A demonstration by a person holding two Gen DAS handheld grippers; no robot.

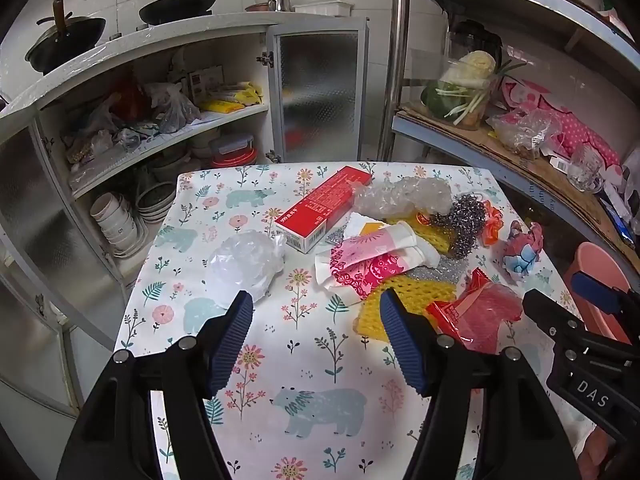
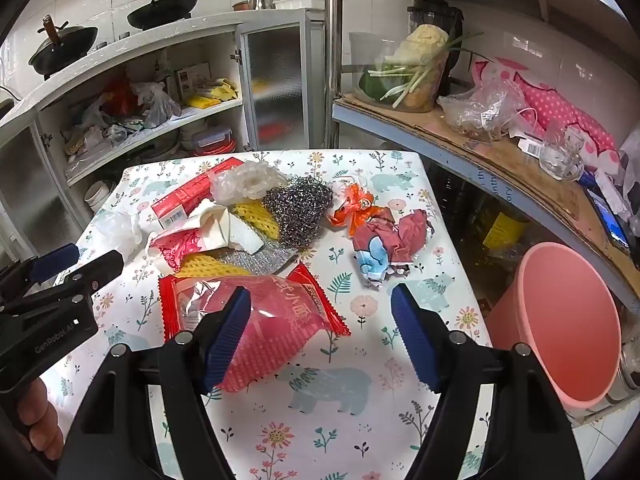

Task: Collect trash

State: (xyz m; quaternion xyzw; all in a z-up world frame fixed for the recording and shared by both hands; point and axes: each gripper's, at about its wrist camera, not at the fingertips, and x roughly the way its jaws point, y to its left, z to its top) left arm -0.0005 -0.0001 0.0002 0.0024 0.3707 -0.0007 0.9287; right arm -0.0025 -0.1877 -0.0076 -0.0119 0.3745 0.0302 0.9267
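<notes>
Trash (image 2: 256, 316) across floral tablecloth (image 2: 332, 420), pink bin (image 2: 568, 320) alongside.

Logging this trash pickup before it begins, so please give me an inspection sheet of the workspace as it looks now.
Surface: table under a floral bear-print cloth.
Job's things: red box, steel scourer, red snack wrapper, crumpled paper, clear bag; pink bin beside the table.
Clutter: yellow foam net, other scraps piled together.
Grippers: left gripper and right gripper open, holding nothing.
Cables: nothing seen.
Surroundings: open cupboard with bowls, woks on top, cluttered shelf.
</notes>
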